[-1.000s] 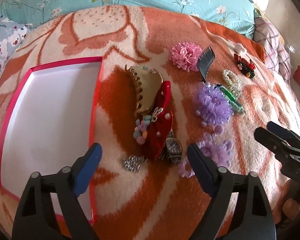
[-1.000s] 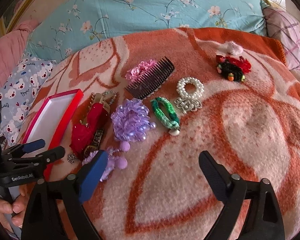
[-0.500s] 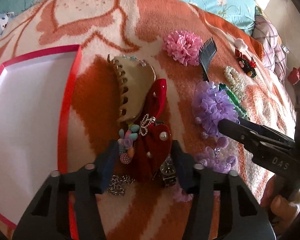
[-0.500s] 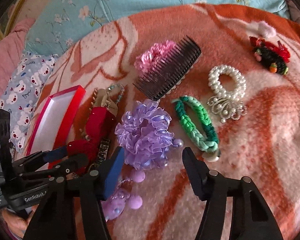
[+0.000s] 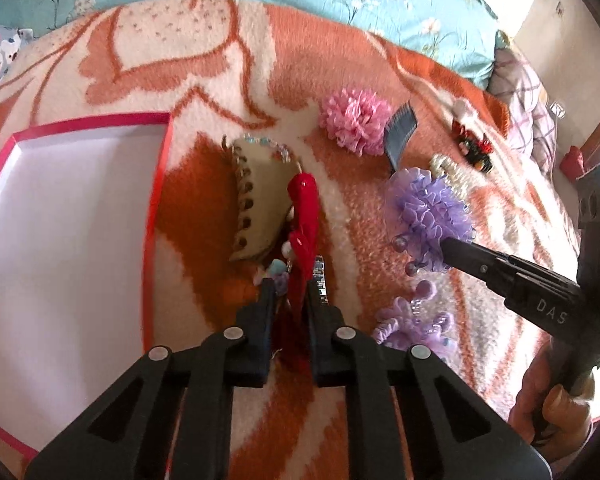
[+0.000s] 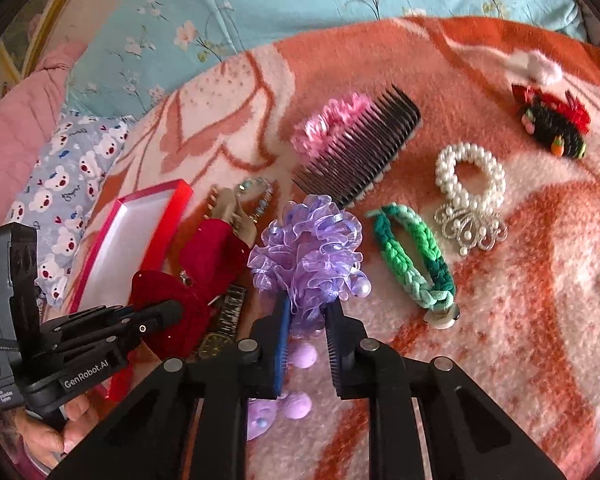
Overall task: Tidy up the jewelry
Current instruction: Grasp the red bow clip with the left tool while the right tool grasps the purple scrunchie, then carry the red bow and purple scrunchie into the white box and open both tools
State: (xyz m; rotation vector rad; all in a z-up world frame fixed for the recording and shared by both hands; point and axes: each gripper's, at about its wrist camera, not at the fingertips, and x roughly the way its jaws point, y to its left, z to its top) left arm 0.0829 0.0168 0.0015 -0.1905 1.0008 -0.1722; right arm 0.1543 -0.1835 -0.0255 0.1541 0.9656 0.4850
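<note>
While both grippers bite, lift straight, no dragging. Left gripper (image 5: 288, 288) clenched on red velvet bow clip (image 5: 304, 216), just right of red box (image 5: 156, 208). Right gripper (image 6: 306, 312) pinching purple scrunchie (image 6: 308, 248), further right of box. Watch (image 6: 220, 332), beige claw clip (image 5: 260, 200) crowd bow; could snag. Comb (image 6: 360, 148) beyond.

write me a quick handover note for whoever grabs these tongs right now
Left tongs: shut on the red velvet hair clip, beside the beige claw clip.
Right tongs: shut on the purple organza scrunchie.
Red-rimmed box, left of the pile, shows nothing in it.
Left to sort on the blanket: black comb, pink scrunchie, green braided band, pearl band, watch.
</note>
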